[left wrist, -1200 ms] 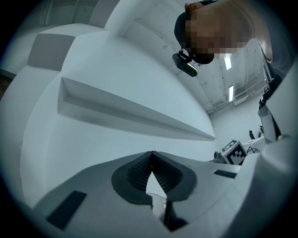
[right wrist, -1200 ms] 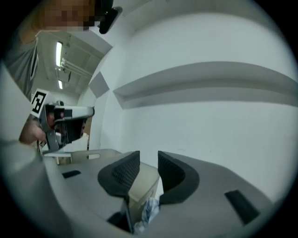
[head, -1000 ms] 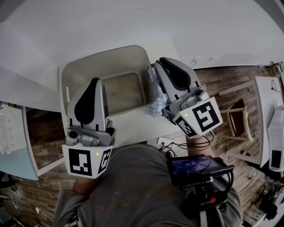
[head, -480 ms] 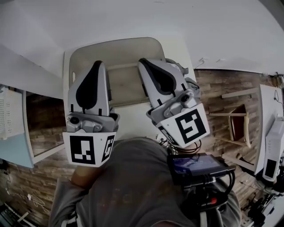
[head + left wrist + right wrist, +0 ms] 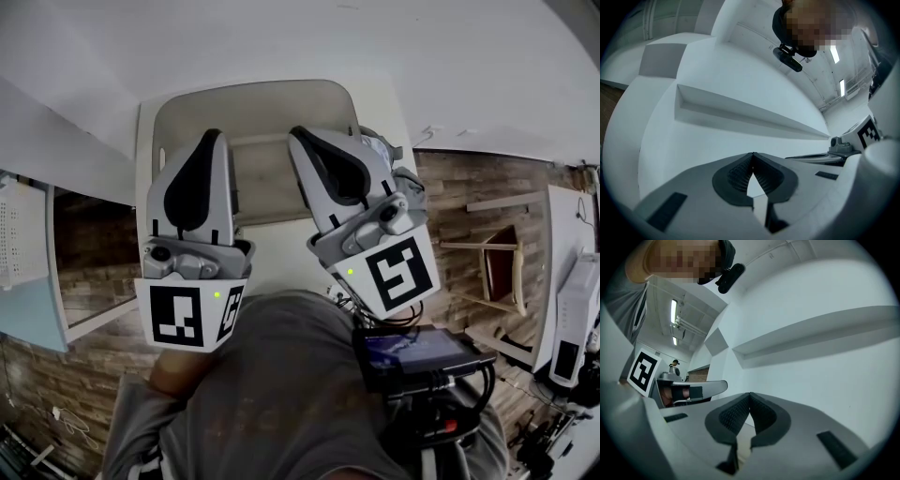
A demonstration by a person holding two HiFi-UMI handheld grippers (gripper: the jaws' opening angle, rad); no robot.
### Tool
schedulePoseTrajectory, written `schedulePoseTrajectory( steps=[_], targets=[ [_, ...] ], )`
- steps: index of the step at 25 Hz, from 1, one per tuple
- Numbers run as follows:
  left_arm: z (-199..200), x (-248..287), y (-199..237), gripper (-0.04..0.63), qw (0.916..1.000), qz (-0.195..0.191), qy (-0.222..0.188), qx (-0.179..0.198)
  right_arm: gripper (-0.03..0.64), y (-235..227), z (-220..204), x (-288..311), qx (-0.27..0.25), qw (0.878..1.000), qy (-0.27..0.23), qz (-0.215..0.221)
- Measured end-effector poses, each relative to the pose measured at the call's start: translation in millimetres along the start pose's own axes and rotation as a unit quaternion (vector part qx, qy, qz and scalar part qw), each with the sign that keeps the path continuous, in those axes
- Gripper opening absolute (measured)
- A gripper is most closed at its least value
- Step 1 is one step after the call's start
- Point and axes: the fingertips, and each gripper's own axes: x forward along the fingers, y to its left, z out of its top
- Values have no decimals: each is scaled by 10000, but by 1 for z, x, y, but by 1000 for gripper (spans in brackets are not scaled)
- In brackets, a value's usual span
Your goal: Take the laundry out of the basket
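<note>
Looking down, we see the left gripper (image 5: 212, 137) and right gripper (image 5: 298, 137) over the basket (image 5: 192, 101) — each with jaws pressed together, gripping nothing.

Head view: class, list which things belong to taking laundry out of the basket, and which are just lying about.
Belong to the job:
basket, apparently empty
crumpled cloth beside it, mostly hidden, probably laundry
left gripper and right gripper, both shut on nothing

Just lying about:
wooden chair
white box-like unit at the right edge
</note>
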Motion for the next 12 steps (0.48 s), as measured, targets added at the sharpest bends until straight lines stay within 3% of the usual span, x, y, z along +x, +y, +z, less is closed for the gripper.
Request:
schedulePoseTrajectory(
  steps=[12],
  targets=[
    [-1, 5, -8, 8, 10000, -36, 39, -29, 7, -7, 2, -6, -25, 10000, 30, 20]
  ],
)
